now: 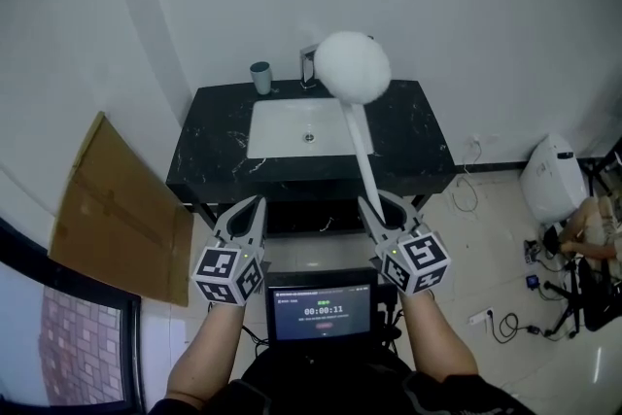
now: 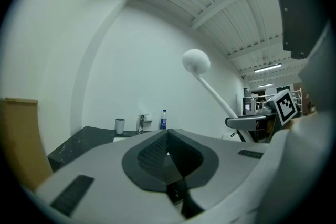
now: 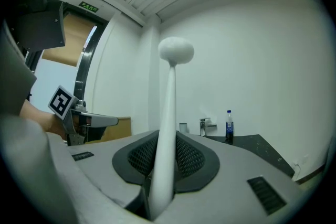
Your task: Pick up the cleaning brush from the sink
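Right gripper (image 1: 381,207) is pinching the cleaning brush (image 1: 358,126) at the bottom end of its handle. In the right gripper view the dark ribbed pads (image 3: 190,157) close on the white shaft from both sides. The brush is all white. It has a long, plain, smooth handle that widens slightly toward the gripped end, topped by a round, soft-looking puffball head (image 1: 352,65) with no visible bristle rows. It is up in the air, clear of the sink (image 1: 267,129). The handle rises from the near right gripper and leans away toward the far wall. From the head view, the head lies over the far right corner of the basin and partly covers the faucet (image 1: 307,63). From the right gripper view the head (image 3: 176,51) stands high against the white wall, well above counter level. Left gripper (image 1: 248,209) is level, near and left of the right one, with its jaws pressed together and nothing between them. The black marbled countertop (image 1: 209,146) carries a grey cup (image 1: 260,78) at far left of the basin and a small blue bottle (image 3: 229,124) right of the faucet. Cardboard sheet (image 1: 117,209) leans at the left of the counter.
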The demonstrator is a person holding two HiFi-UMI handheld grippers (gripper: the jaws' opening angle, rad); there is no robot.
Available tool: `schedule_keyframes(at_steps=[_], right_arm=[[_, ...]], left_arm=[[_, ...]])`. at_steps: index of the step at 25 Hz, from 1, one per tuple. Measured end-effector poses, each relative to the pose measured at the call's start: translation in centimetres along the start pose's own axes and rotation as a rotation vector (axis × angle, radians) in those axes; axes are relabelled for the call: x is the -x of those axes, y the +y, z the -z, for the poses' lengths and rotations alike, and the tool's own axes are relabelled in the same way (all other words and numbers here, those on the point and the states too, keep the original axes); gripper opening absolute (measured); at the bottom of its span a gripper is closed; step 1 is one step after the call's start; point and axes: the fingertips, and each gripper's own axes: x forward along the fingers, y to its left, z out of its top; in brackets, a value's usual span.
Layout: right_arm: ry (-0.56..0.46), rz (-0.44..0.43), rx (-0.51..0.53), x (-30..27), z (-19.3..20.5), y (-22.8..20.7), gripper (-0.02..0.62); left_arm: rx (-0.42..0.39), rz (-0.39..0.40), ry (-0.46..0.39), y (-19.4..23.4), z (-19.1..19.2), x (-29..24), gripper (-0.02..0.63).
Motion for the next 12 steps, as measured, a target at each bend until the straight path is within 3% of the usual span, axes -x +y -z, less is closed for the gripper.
schedule_keyframes(at_steps=[12], right_arm=[[0.002,0.009,0.006,-0.8,0.3,-0.4,0.052]], left_arm=[[0.006,-0.014,-0.008,1.5,-0.2,-0.7,0.002]])
